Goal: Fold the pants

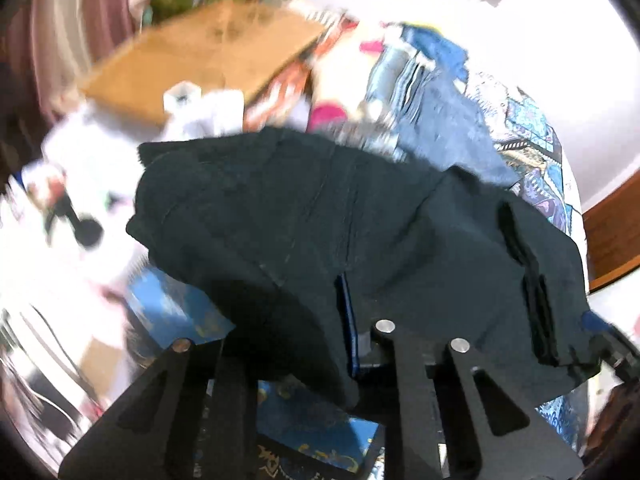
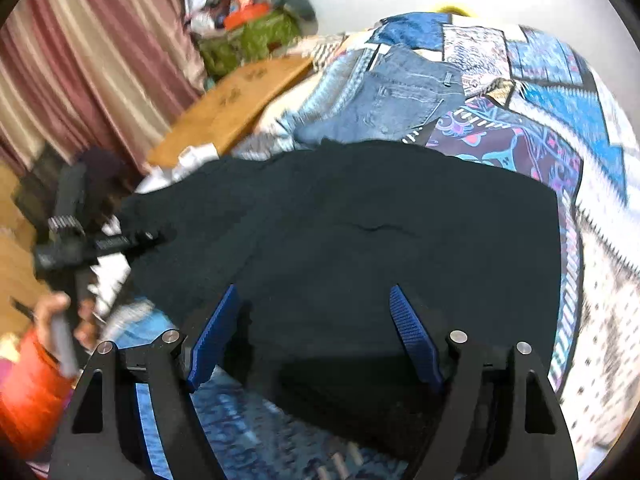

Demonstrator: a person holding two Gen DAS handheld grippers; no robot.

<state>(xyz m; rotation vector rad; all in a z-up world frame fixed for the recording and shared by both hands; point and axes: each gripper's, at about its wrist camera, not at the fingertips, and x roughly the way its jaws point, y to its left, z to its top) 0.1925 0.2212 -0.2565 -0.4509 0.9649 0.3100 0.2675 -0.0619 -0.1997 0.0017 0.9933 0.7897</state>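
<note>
Black pants (image 2: 380, 232) lie on a bed with a blue patterned quilt (image 2: 560, 92). In the left wrist view the pants (image 1: 320, 216) drape over my left gripper (image 1: 344, 336); only one blue pad edge (image 1: 347, 320) shows, with cloth covering the rest, so the jaws look closed on a fold of the fabric. My right gripper (image 2: 316, 332) is open, its blue pads (image 2: 416, 336) spread just above the near edge of the pants, holding nothing. My left gripper also shows in the right wrist view (image 2: 132, 238), at the pants' left edge.
Folded blue jeans (image 2: 400, 96) lie on the quilt behind the black pants. A wooden board (image 2: 236, 100) sits at the bed's far left. Striped curtains (image 2: 80, 52) and a clutter pile (image 2: 248, 12) stand beyond. A hand in an orange sleeve (image 2: 36, 392) is at left.
</note>
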